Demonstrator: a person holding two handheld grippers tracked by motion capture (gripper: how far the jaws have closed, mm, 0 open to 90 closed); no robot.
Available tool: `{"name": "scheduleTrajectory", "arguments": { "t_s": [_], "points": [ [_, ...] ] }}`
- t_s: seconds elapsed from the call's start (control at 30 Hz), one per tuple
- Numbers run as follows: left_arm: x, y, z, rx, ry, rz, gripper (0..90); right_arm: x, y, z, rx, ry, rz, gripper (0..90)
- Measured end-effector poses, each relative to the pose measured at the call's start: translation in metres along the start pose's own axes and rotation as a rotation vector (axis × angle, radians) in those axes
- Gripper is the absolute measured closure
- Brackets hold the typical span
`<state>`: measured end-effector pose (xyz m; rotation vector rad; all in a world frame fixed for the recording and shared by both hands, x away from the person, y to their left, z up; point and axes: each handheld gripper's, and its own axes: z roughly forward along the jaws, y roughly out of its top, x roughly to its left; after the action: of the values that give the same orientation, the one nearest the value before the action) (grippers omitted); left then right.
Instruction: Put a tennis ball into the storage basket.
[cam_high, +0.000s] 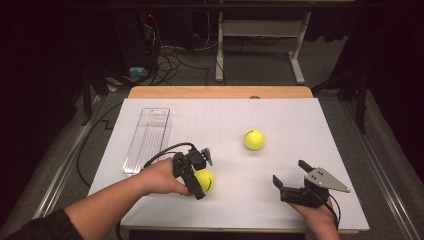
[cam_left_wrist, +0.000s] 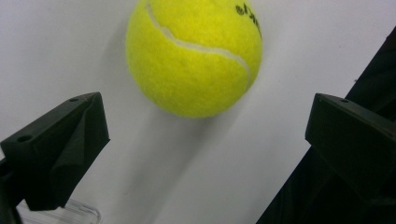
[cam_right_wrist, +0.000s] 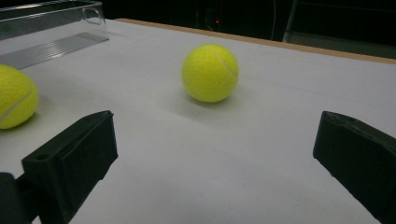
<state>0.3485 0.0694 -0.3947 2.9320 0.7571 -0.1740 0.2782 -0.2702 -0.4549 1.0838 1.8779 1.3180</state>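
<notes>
In the high view, the left tongs (cam_high: 199, 176) stand spread over the near tennis ball (cam_high: 205, 180), which lies on the white table (cam_high: 280, 200) toward its near edge, left of the middle. The step in hand looks like the approach to a grasp on that ball. A clear tray (cam_high: 146, 140) lies along the table's left edge, and I judge it the likely place for the balls. The far tennis ball (cam_high: 254, 140) sits near the table's middle, well apart from everything. The right tongs (cam_high: 291, 175) rest released near the near right corner, jaws wide, holding nothing.

In the left gripper view, the near tennis ball (cam_left_wrist: 194, 53) lies ahead of the two spread jaws, not yet between them. The next move calls for pushing forward until the jaws flank the ball, then closing squarely so it does not roll off.

In the right gripper view, the far tennis ball (cam_right_wrist: 210, 72) lies ahead on bare table, and the tray (cam_right_wrist: 51, 28) shows toward the far left. Open room lies all around both balls; only the near edge is close to the left tongs.
</notes>
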Motion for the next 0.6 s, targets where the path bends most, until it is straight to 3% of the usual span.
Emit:
{"name": "scheduleTrajectory", "arguments": {
  "t_s": [0.6],
  "points": [
    [0.006, 0.019, 0.009, 0.015, -0.022, -0.012, 0.6, -0.001, -0.001, 0.000, 0.004, 0.002, 0.006, 0.0]
  ]
}}
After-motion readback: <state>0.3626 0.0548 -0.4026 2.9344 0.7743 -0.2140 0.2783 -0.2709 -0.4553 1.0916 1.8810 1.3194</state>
